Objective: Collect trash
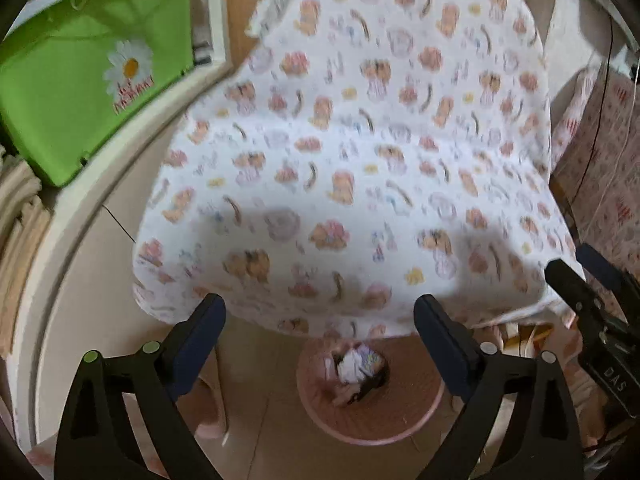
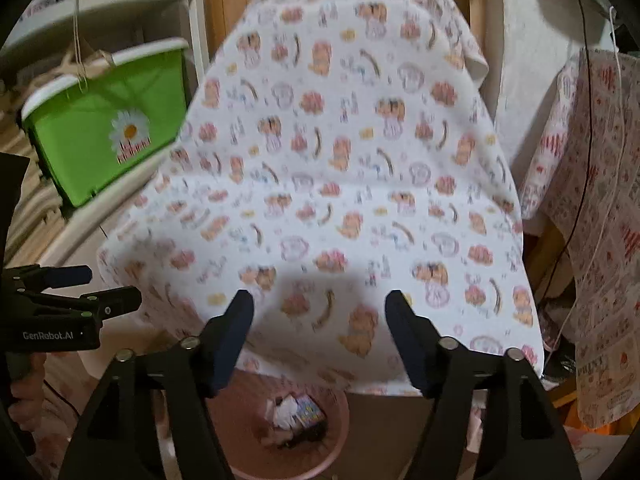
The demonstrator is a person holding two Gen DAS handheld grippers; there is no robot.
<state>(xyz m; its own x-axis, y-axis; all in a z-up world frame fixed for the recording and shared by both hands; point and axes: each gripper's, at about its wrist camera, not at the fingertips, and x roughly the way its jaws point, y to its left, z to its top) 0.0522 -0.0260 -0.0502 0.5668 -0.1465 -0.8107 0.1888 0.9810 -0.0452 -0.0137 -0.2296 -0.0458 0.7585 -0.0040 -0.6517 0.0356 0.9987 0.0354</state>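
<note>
Green bin (image 1: 80,92) with daisy print sits on the shelf far left. Left hand-held gripper (image 1: 320,332) has jaws wide apart, nothing between them. Table with printed cloth (image 1: 360,140) fills the middle. Pink trash basket (image 1: 416,420) on the floor below the table's near edge, crumpled trash (image 1: 358,366) inside. Right hand-held gripper (image 2: 320,328) also spread, empty.
</note>
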